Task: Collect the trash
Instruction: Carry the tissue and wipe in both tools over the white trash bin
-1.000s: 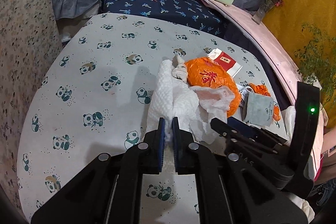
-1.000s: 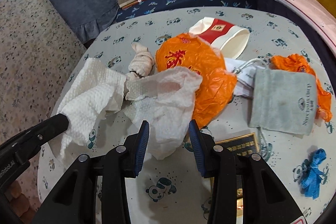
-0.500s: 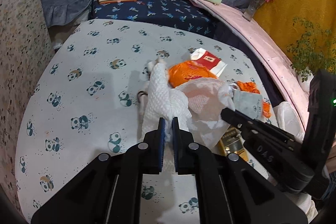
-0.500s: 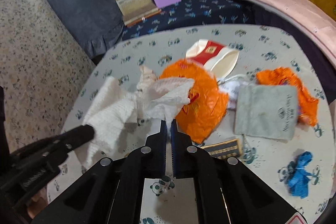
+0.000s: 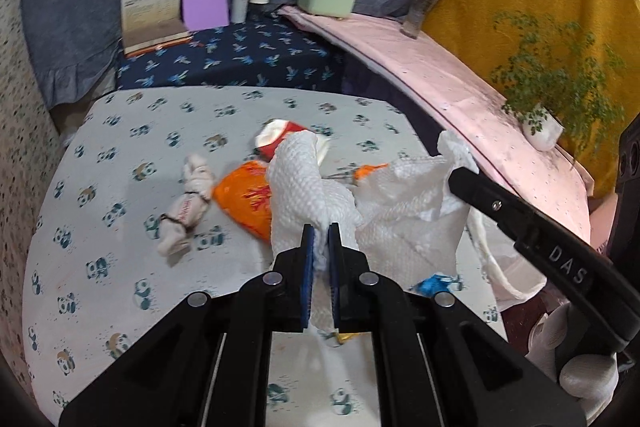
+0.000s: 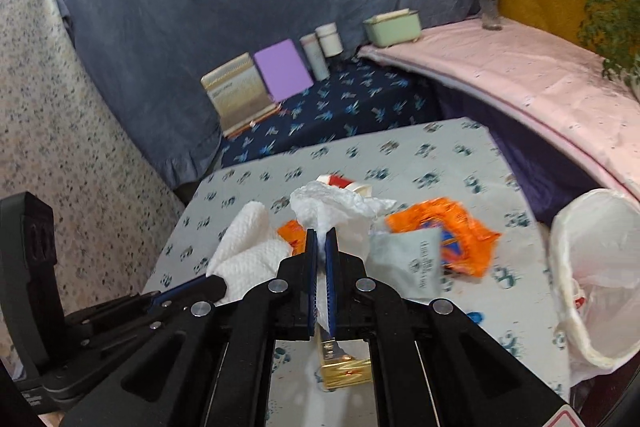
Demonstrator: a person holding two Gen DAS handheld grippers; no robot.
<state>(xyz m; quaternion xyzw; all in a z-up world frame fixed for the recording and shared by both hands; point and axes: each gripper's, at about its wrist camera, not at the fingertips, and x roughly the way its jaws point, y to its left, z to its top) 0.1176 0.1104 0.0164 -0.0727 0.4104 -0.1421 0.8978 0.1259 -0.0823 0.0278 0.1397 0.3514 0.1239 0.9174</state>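
Left gripper (image 5: 319, 233): clamped on quilted paper towel (image 5: 304, 183), raised off table (image 5: 120, 155).
Right gripper (image 6: 321, 241): pinching crumpled tissue (image 6: 332, 205).
Trash bag (image 6: 596, 267): open, 3 o'clock.

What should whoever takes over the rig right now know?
Left tongs: shut on the embossed paper towel, lifted off the table.
Right tongs: shut on the crumpled tissue, also lifted.
Bin bag: open at the table's right edge.
Left on the panda cloth: orange wrapper, grey pouch, rolled sock, red-white packet.
Next: probably drop both papers into the bag.
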